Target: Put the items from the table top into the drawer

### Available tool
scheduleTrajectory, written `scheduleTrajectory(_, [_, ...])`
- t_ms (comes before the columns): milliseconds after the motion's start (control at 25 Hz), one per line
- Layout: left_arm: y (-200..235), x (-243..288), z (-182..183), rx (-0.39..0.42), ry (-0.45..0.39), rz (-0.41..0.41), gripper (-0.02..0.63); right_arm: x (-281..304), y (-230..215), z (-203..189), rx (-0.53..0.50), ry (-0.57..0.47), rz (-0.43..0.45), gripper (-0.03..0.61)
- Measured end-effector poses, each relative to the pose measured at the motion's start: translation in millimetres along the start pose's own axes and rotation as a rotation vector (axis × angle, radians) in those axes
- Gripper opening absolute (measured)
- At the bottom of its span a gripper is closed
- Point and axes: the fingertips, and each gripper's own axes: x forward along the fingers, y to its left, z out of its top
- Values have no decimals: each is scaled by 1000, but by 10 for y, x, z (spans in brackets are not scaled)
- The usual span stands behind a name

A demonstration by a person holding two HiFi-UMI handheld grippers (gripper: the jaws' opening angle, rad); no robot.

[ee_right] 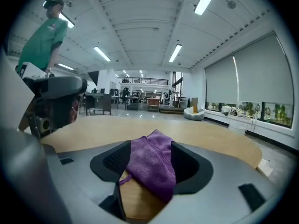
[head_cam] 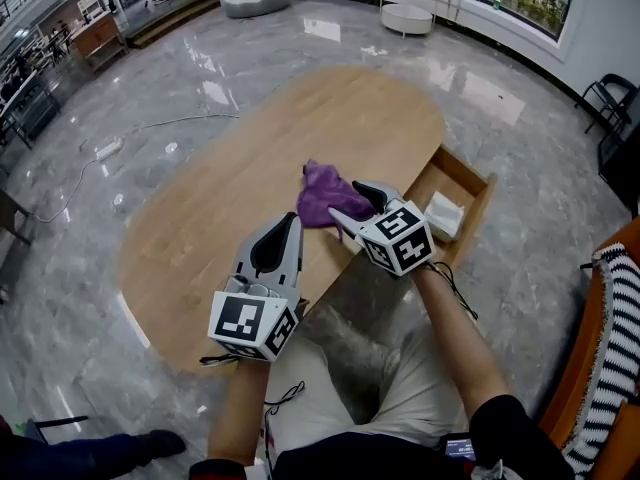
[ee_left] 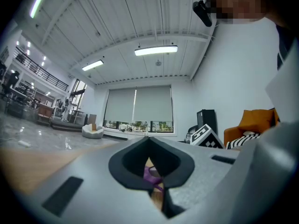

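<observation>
A: Right tongs (head_cam: 345, 198), state?

B: Spread wide. The purple cloth (ee_right: 152, 164) sits between the two jaws, which stand either side of it. Not pinched; it lies loose on the wood.

A: Where exactly does the cloth lie?

B: Crumpled on the oval wooden surface (head_cam: 300, 118), near the edge closest to the person, towards the drawer end. Not in the drawer.

A: Left tongs (head_cam: 291, 218)?

B: Pressed together, tips meeting, nothing between them. They are held level over the near edge of the surface, left of the cloth and apart from it. In the left gripper view, a scrap of purple shows through the hollow behind the tips, further off.

A: Drawer (head_cam: 470, 183)?

B: Pulled out beyond the surface's edge, to the right of the right tongs. One white item (head_cam: 445, 213) lies inside, against the near wall. Can't tell what it is.
</observation>
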Motion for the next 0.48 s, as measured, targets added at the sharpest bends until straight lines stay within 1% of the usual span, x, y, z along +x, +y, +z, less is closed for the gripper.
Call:
scheduleTrajectory(80, [14, -11, -6, -1, -1, 2, 3, 93, 10, -81, -22, 37, -5, 268])
scheduleTrajectory(240, [38, -24, -33, -5, 0, 5, 3, 225, -2, -220, -46, 95, -22, 284])
scheduleTrajectory(480, [41, -17, -39, -10, -4, 3, 3, 325, -20, -272, -96, 164, -41, 282])
